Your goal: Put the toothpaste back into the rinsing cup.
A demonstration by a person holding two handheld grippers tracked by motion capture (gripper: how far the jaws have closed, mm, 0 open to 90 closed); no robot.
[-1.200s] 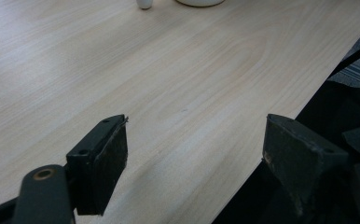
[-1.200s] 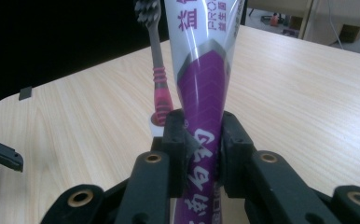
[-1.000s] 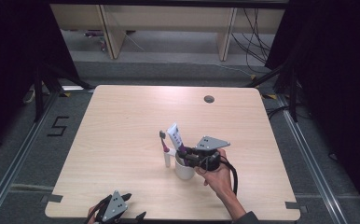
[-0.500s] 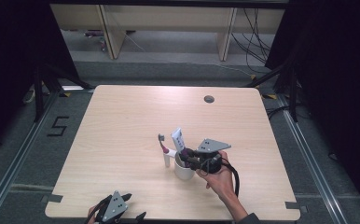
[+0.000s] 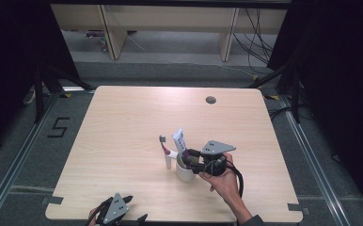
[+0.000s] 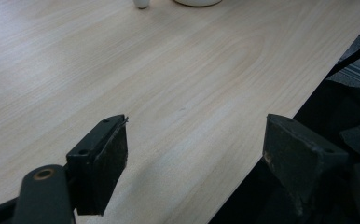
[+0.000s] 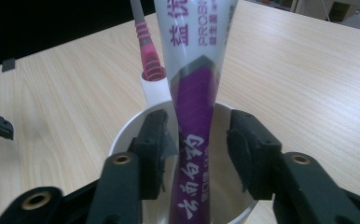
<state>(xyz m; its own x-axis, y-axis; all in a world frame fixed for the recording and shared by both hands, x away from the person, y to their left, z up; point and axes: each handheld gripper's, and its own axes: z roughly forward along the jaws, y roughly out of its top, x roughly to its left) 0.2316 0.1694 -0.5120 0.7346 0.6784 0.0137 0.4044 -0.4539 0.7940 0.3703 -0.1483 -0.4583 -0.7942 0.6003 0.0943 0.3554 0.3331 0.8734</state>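
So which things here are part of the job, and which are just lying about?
Part of the job:
- toothpaste tube, standing in the cup
- white cup
- right gripper, jaws just opened, either side of the tube

Lying about:
- toothbrush in its white holder beside the cup
- left gripper, open at the table edge

The right gripper (image 5: 192, 162) reaches in from the right, its jaws just opened and parted, while the left gripper (image 5: 116, 211) rests low with jaws wide apart.

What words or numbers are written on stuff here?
"5": taped mark on the floor left of the table.
"PROSN", cut off: white top of the tube.
Chinese characters on the tube: one purple at the top, a white row down the purple part; small print beside them is too blurry.
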